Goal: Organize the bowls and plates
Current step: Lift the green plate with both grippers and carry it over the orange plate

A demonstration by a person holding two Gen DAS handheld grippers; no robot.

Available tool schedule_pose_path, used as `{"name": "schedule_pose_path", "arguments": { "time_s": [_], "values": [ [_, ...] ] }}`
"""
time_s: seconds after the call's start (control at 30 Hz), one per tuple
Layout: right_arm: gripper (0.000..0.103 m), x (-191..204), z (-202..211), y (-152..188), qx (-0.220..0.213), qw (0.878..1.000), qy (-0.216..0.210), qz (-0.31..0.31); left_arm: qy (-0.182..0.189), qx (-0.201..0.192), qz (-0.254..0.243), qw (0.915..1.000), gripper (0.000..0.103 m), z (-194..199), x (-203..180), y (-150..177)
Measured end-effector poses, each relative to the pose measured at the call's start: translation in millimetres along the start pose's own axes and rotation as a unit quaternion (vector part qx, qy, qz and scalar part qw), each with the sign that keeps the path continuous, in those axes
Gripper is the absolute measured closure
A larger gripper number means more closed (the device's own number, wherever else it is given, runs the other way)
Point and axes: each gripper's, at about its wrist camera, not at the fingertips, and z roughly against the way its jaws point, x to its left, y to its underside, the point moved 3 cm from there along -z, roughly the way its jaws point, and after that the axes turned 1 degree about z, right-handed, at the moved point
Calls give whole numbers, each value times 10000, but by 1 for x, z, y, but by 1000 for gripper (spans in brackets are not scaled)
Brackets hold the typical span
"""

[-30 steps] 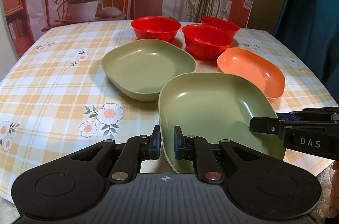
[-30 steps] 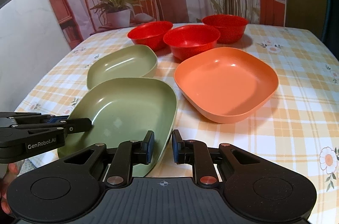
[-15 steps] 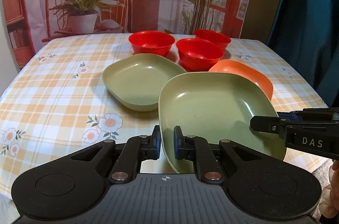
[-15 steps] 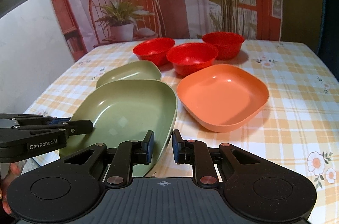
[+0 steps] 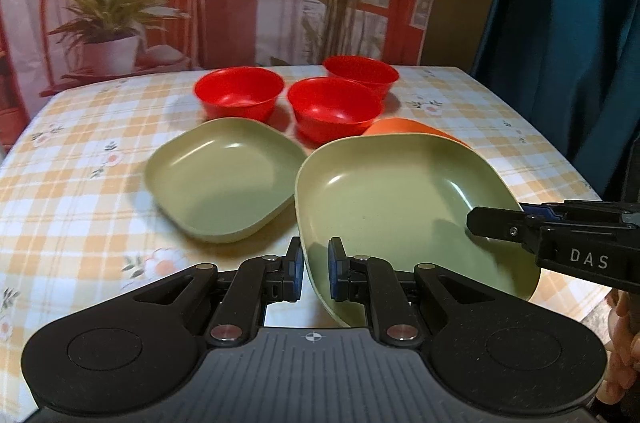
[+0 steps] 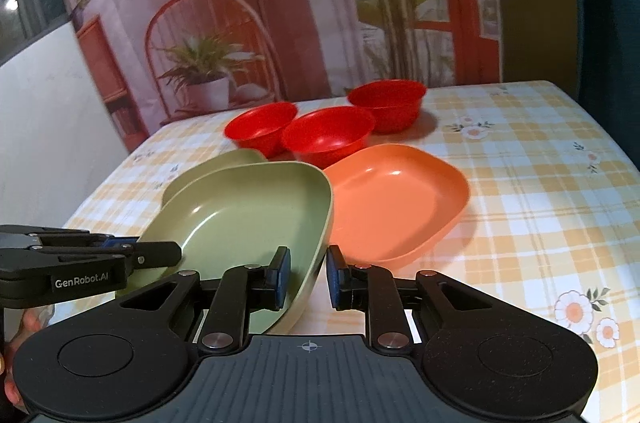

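Both grippers hold one green plate [image 5: 400,207] lifted above the table. My left gripper [image 5: 315,273] is shut on its left rim. My right gripper [image 6: 306,277] is shut on its right rim [image 6: 320,223]; it shows in the left wrist view [image 5: 496,225] too. A second green plate [image 5: 224,175] lies on the table to the left. An orange plate [image 6: 396,199] lies to the right, partly under the lifted plate. Three red bowls [image 5: 240,97] [image 5: 332,111] [image 5: 360,73] stand behind the plates.
The table [image 6: 540,207] has a yellow checked cloth with flowers. Its right edge borders a dark teal curtain [image 5: 580,23]. A printed backdrop with a chair and plants [image 5: 120,3] hangs behind the far edge.
Both grippers have risen and pulled back with the green plate, which is now higher and tilted. The bowls and other plates have not moved.
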Motion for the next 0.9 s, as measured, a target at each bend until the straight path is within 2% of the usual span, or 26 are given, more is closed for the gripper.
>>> {"name": "schedule_pose_path", "arguments": {
  "time_s": [0.17, 0.47, 0.63, 0.9],
  "values": [
    [83, -25, -5, -12, -24, 9999, 154, -30, 149, 48, -172, 9997, 89, -16, -19, -10],
    [84, -68, -22, -44, 194, 9989, 169, 393, 377, 281, -324, 9984, 89, -43, -48, -20],
    [84, -84, -35, -61, 358, 9973, 107, 635, 489, 352, -271, 9978, 89, -51, -58, -26],
    [84, -97, -50, -67, 616, 9938, 46, 929, 579, 548, -134, 9967, 87, -62, -67, -29]
  ]
}}
